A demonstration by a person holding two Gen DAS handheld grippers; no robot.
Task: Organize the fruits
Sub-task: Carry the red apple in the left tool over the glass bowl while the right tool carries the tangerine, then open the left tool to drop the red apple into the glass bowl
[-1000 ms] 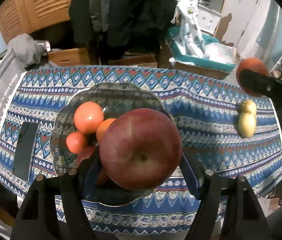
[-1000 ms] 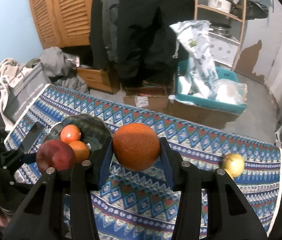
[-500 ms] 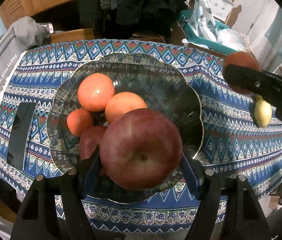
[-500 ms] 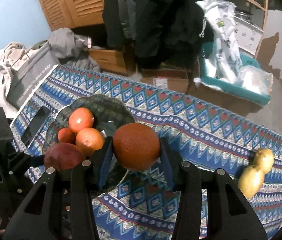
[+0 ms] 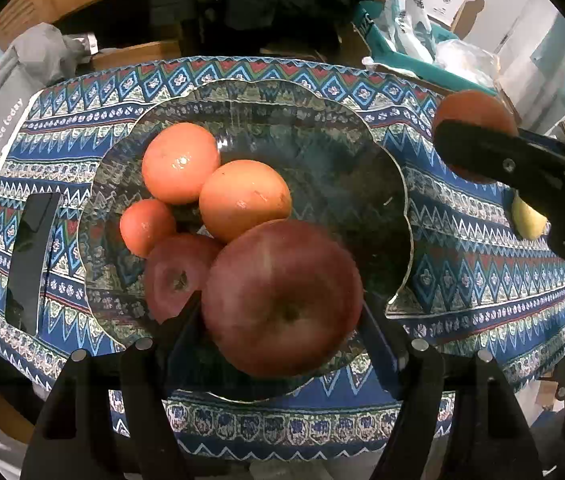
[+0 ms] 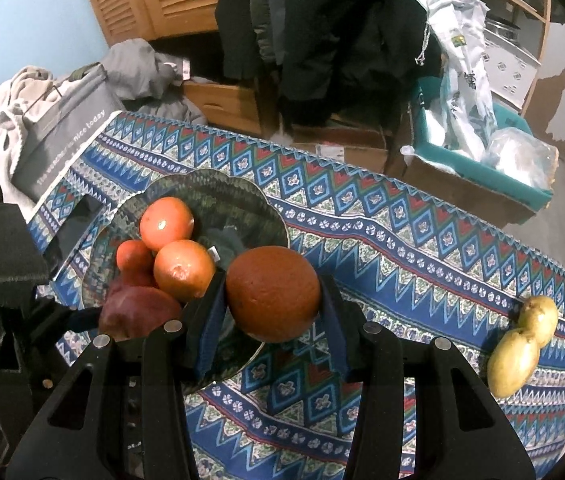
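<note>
Already the glass bowl (image 5: 398,184) near the left end of the bench (image 5: 482,280) holds four fruits: two oranges (image 5: 244,200), a small tangerine (image 5: 147,226) and a red apple (image 5: 176,276), bunched in its left half. Both hands carry more. The left claw (image 5: 282,312) is clamped on a big red apple (image 5: 282,304) just over the bowl's near rim, so that one looks nearly delivered; it only needs lowering and letting go. The right claw (image 6: 272,300) is shut on a dark orange (image 6: 272,294) at the bowl's right rim, partly over the patterned cloth, and seems to need a short carry inward. Two yellowish fruits (image 6: 522,340), touching each other, lie at the bench's right end, well apart from the bowl. By my reckoning, those are the last to fetch.
</note>
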